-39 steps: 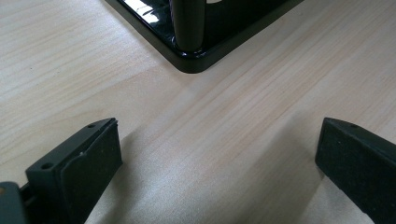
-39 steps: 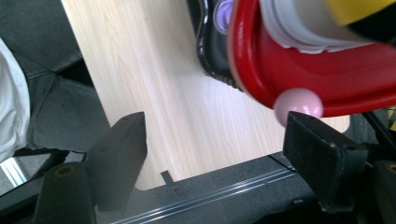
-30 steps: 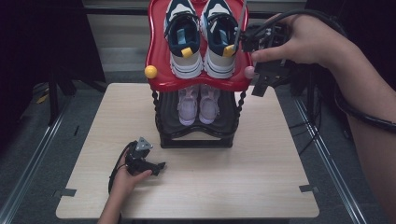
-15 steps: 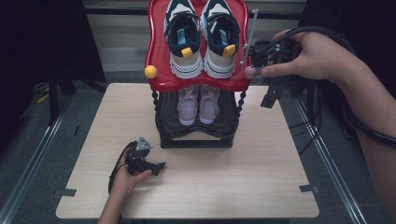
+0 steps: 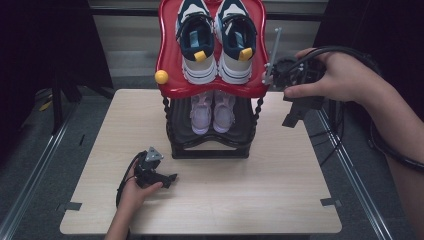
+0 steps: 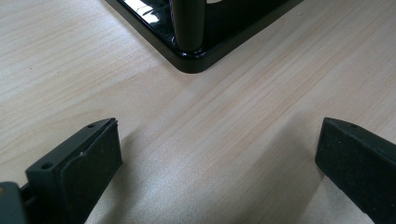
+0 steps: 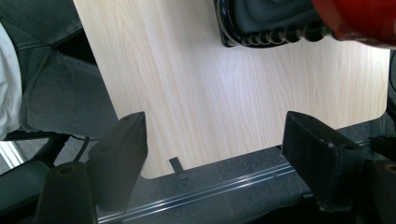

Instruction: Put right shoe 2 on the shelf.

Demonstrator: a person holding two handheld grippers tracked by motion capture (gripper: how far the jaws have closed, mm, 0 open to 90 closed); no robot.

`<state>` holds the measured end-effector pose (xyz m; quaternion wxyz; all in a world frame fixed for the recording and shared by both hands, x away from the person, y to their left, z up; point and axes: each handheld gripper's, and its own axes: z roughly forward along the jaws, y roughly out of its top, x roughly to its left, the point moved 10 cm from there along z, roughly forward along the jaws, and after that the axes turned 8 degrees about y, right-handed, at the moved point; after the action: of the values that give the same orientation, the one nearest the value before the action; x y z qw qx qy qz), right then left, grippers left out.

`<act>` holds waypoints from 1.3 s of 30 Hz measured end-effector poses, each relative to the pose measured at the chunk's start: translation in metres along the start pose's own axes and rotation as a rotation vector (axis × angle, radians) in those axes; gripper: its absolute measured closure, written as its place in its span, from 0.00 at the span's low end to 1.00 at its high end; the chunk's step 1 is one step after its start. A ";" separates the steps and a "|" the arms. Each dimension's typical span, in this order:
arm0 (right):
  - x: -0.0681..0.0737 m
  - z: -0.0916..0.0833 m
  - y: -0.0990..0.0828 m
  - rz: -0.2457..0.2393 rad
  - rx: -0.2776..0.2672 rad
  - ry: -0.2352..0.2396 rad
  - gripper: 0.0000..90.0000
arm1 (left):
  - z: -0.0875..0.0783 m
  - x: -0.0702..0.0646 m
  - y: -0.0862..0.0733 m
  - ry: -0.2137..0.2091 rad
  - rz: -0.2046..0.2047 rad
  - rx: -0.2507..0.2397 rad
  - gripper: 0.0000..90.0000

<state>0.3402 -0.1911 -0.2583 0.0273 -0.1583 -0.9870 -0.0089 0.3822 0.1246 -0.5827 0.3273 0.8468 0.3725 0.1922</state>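
Note:
A two-tier shoe rack stands at the back of the wooden table (image 5: 260, 190). Its red top shelf (image 5: 210, 90) carries navy and white sneakers (image 5: 215, 40). A pale pink pair (image 5: 212, 112) sits on the black lower shelf (image 5: 210, 145). My left gripper (image 5: 167, 179) rests low on the table in front of the rack's left corner, jaws open (image 6: 217, 154) and empty, facing the black base corner (image 6: 191, 60). My right gripper (image 5: 295, 112) hangs beside the red shelf's right edge, pointing down, jaws open (image 7: 215, 154) and empty above the table edge.
A yellow ball (image 5: 161, 76) caps the red shelf's left corner. In the right gripper view, a beaded black post (image 7: 280, 35) and the red shelf (image 7: 359, 18) sit top right. Metal rails (image 5: 350, 165) run along the table's sides. The person's grey trouser leg (image 7: 56, 93) lies past the table edge.
The right hand has drawn its gripper rightward and lower, off the red shelf's right edge. The left gripper has stayed put.

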 end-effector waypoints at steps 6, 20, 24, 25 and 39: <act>0.003 0.011 -0.003 -0.009 -0.013 0.006 0.25 | 0.000 0.000 0.000 -0.001 0.000 0.001 0.00; 0.010 0.035 -0.007 -0.024 -0.001 0.025 0.25 | 0.000 0.000 0.000 -0.004 0.002 0.005 0.00; 0.011 0.042 -0.008 -0.024 0.000 0.027 0.25 | 0.000 0.000 0.000 -0.004 0.002 0.005 0.00; 0.011 0.044 -0.008 -0.028 0.000 0.026 0.25 | 0.000 0.000 0.000 -0.004 0.002 0.005 0.00; 0.013 0.074 -0.016 -0.035 -0.018 0.049 0.25 | 0.000 -0.001 0.000 -0.003 -0.008 -0.001 0.00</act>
<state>0.3187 -0.1998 -0.3317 0.0500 -0.1410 -0.9885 -0.0221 0.3819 0.1240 -0.5825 0.3290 0.8455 0.3754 0.1895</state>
